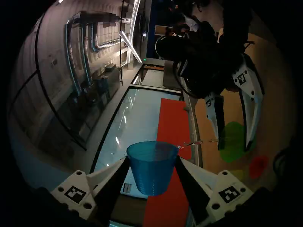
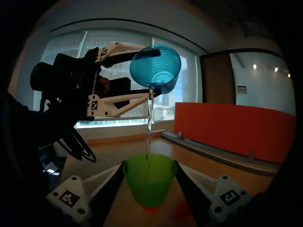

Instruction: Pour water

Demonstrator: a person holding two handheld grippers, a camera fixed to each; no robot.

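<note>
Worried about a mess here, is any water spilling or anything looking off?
Nothing stands out. The blue cup, tilted in the left gripper, sends a thin stream straight into the green cup held upright by the right gripper. I see no puddle on the table.

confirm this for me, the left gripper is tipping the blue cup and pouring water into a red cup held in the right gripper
Not quite: the right gripper view shows a green cup, not a red one. The rest holds: the left gripper tips the blue cup and water pours into the cup held in the right gripper.
</note>
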